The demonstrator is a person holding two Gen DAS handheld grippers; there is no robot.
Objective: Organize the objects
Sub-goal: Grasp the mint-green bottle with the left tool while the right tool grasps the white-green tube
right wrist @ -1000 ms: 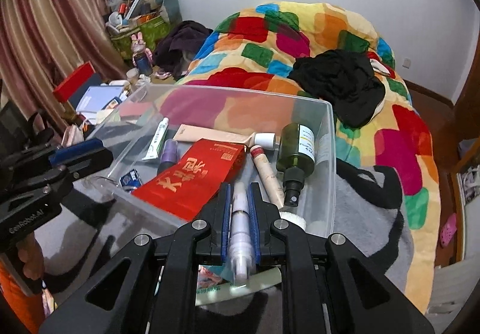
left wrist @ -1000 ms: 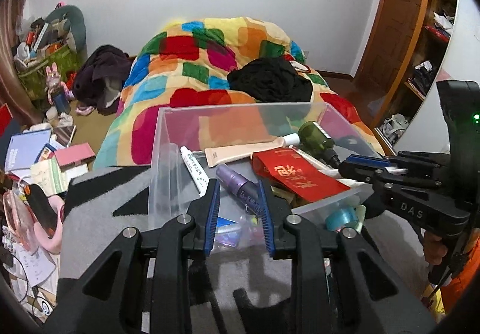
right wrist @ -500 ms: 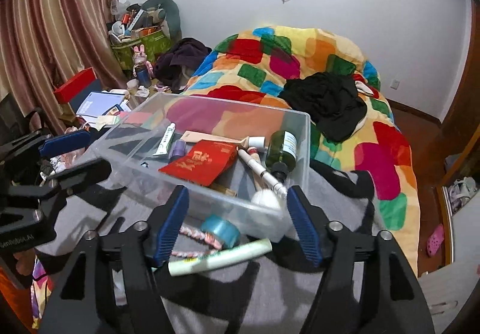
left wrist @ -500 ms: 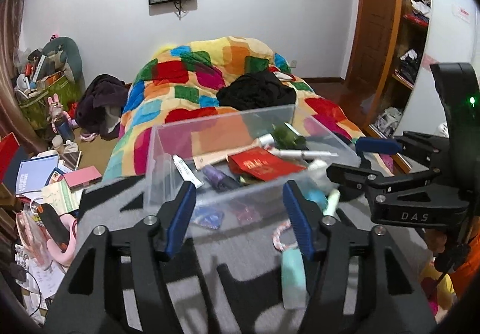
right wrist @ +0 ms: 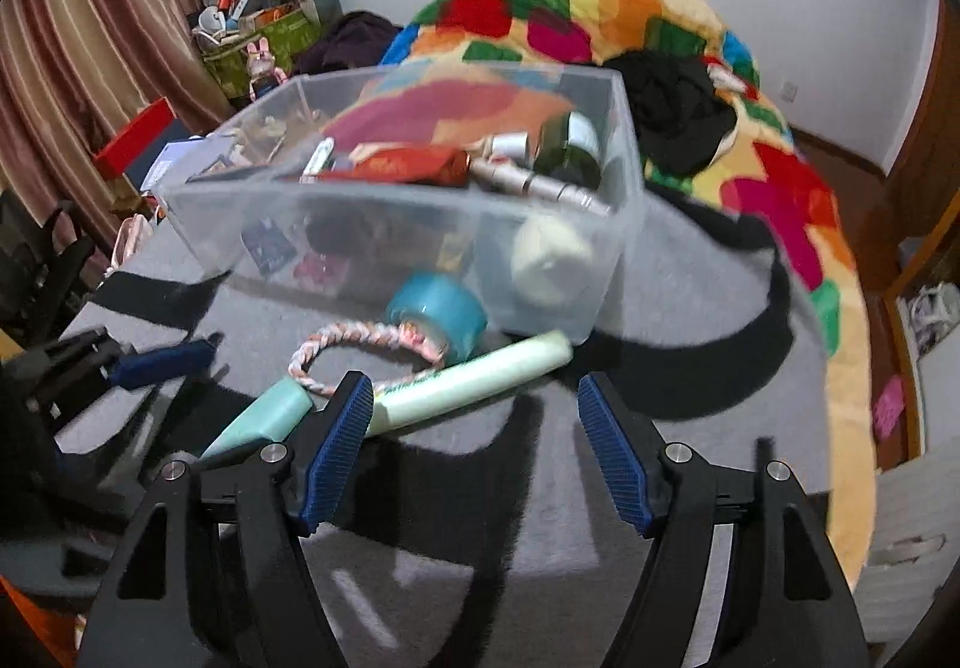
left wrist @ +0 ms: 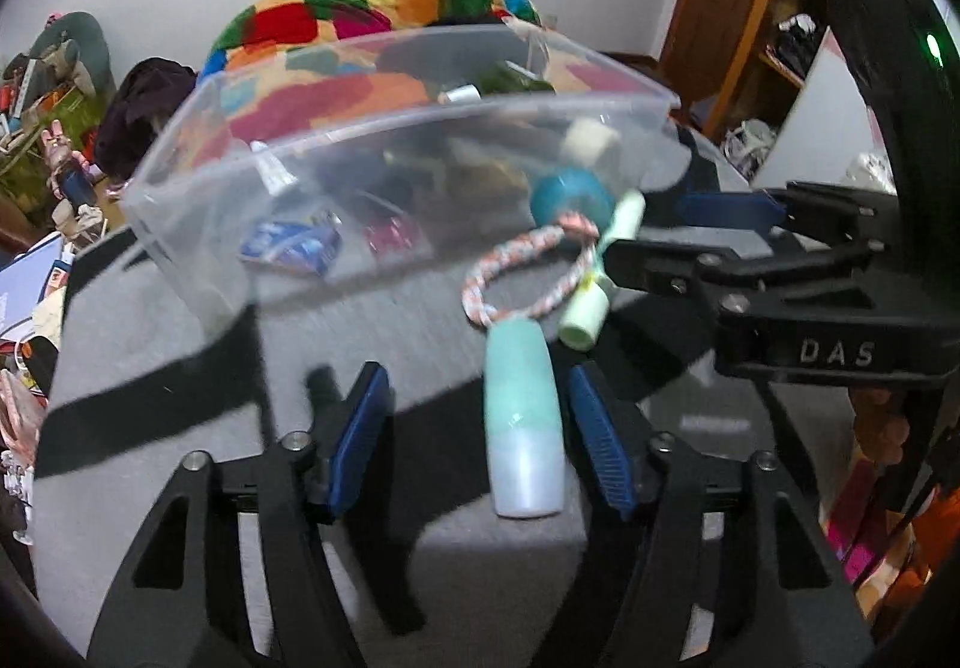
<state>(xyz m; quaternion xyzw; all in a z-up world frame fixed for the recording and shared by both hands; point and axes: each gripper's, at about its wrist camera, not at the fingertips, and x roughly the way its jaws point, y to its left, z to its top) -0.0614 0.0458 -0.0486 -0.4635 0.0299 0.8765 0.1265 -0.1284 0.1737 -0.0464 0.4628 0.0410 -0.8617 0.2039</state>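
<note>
A clear plastic bin (right wrist: 408, 224) (left wrist: 198, 224) holding bottles, tubes and a red packet stands on a grey blanket. Loose in front of it lie a mint bottle (left wrist: 522, 416) (right wrist: 264, 416), a pale green tube (right wrist: 474, 380) (left wrist: 600, 278), a braided rope ring (right wrist: 360, 344) (left wrist: 528, 272) and a teal tape roll (right wrist: 438, 308) (left wrist: 564, 194). My left gripper (left wrist: 480, 440) straddles the mint bottle, its jaws closing; the pads do not press on it. My right gripper (right wrist: 474, 446) stands open just short of the green tube.
The grey blanket (right wrist: 540, 488) has black bands. Behind the bin lies a bed with a bright patchwork quilt (right wrist: 540, 20) and a black garment (right wrist: 678, 104). Clutter fills the floor at the left (right wrist: 252, 26); wooden shelves (left wrist: 780, 38) stand at the right.
Both grippers were shut on a bottle and a tube over the bin, opened and let them go. They have since drawn back and sunk toward the loose things in front of the bin.
</note>
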